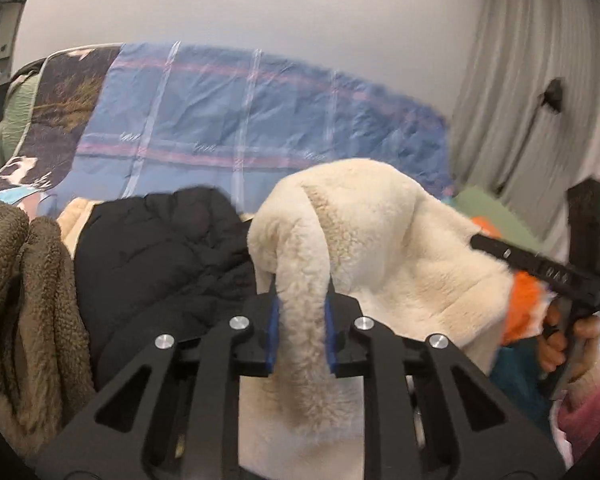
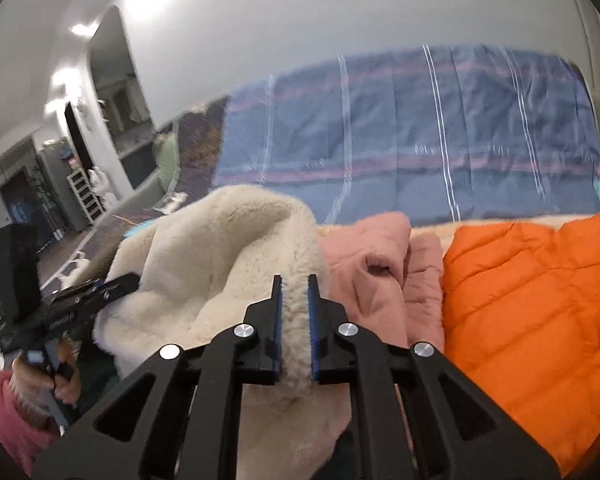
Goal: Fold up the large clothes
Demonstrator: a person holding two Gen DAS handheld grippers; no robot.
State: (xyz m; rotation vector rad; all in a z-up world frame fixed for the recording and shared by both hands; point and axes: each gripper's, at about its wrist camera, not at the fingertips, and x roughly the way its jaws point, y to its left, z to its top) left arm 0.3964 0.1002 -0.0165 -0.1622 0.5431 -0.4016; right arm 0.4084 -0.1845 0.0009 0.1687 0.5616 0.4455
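Observation:
A cream fleece coat (image 1: 380,240) hangs between both grippers, lifted off the bed. My left gripper (image 1: 302,300) is shut on a thick fold of its fluffy edge, which droops down between the blue pads. In the right wrist view the same cream fleece coat (image 2: 204,264) bulges up to the left, and my right gripper (image 2: 295,284) is shut on another part of its edge. The right gripper's body and the hand on it show at the right of the left wrist view; the left one shows at the left of the right wrist view.
A black puffer jacket (image 1: 160,248) and an olive fleece garment (image 1: 24,300) lie to the left. A pink garment (image 2: 380,264) and an orange puffer jacket (image 2: 532,304) lie to the right. A blue plaid bedspread (image 1: 240,120) covers the bed behind; grey curtains (image 1: 520,80) hang at the right.

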